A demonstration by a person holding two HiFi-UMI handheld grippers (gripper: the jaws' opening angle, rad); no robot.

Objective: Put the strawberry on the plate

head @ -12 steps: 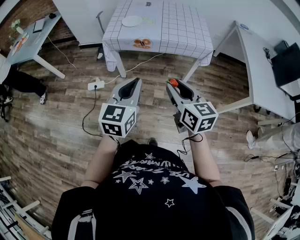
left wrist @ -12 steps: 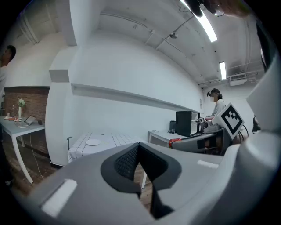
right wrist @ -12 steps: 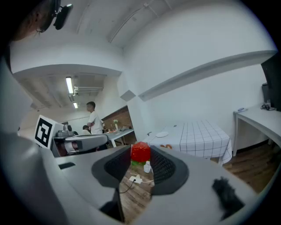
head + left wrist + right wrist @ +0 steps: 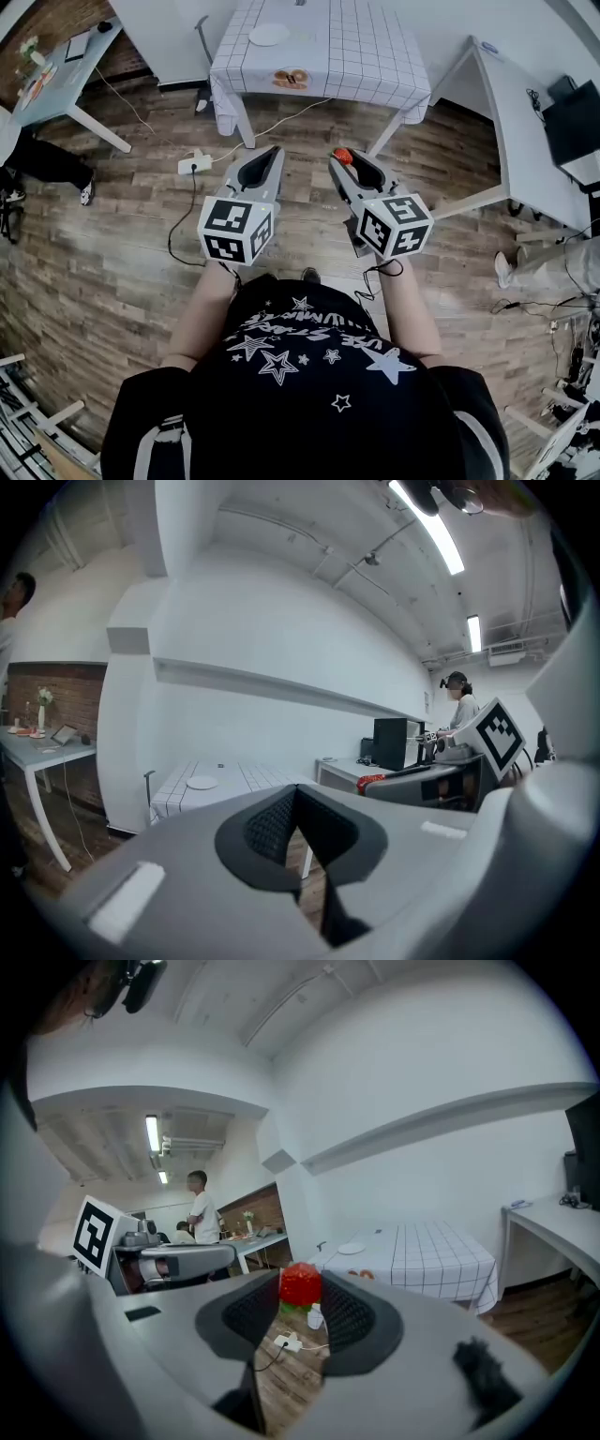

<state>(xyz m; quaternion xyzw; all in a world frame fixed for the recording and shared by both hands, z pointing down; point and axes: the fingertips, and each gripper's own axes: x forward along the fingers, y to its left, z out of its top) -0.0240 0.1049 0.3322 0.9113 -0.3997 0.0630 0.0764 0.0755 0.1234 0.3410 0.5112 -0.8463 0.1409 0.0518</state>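
A red strawberry (image 4: 343, 156) (image 4: 301, 1284) sits pinched between the tips of my right gripper (image 4: 341, 161) (image 4: 300, 1299), which is shut on it and held over the wooden floor. The left gripper (image 4: 272, 153) (image 4: 296, 793) is level with it on the left, shut with nothing between its pads. The white plate (image 4: 269, 35) (image 4: 201, 782) (image 4: 352, 1248) lies on the far left part of the checkered table (image 4: 375, 56), well ahead of both grippers.
An orange item (image 4: 291, 79) lies near the table's front edge. A power strip (image 4: 194, 165) and cables lie on the floor (image 4: 112, 253) before the table. A white desk (image 4: 525, 122) stands right, another table (image 4: 56, 75) left. A person (image 4: 198, 1206) stands farther off.
The table has slid a little up in the head view. Both grippers keep nearly the same pose, and the strawberry stays in the right one.
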